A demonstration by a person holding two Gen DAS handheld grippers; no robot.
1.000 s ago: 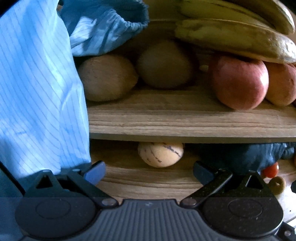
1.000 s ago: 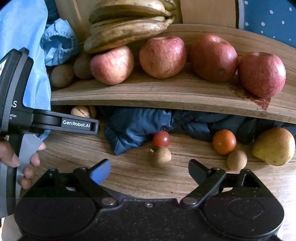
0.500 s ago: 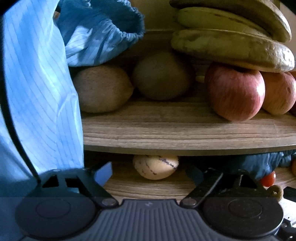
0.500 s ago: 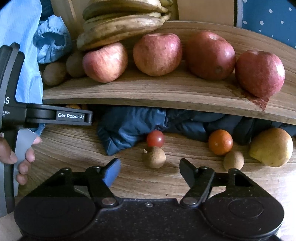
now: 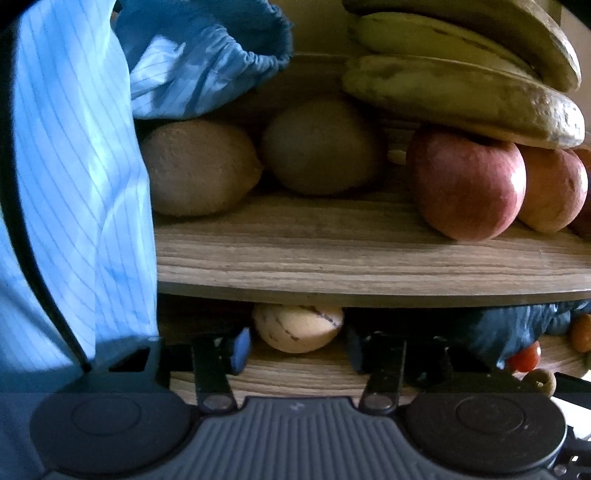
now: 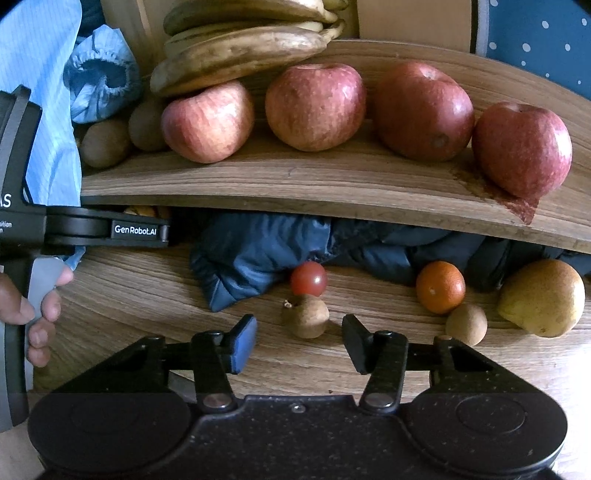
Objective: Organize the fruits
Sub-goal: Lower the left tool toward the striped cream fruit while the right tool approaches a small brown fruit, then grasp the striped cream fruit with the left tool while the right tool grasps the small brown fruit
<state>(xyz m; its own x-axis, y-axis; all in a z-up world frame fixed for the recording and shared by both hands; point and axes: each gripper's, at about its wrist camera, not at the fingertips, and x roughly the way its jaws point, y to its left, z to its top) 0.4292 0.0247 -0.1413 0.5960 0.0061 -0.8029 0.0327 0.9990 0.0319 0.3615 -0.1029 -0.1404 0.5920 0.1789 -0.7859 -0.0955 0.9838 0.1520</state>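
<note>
The black right gripper [image 6: 299, 341] has its two fingers wide apart around a small round brown fruit [image 6: 306, 316] on the wooden table [image 6: 147, 295], just below a little red tomato [image 6: 308, 278] beside a dark blue cloth [image 6: 251, 258].

Wood-grain everywhere here — a curved upper shelf [image 6: 332, 184] sits over a lower wooden surface [image 6: 129, 288] with the same striped grain. A reddish stain [image 6: 517, 203] marks the shelf's right end. Dark navy fabric [image 6: 251, 258] is stuffed into the shadowy gap underneath. Top right there's a blue panel with white dots [image 6: 535, 33]; light blue striped cloth [image 5: 74, 184] hangs on the left — the lighting is soft and daylight-looking.
</note>
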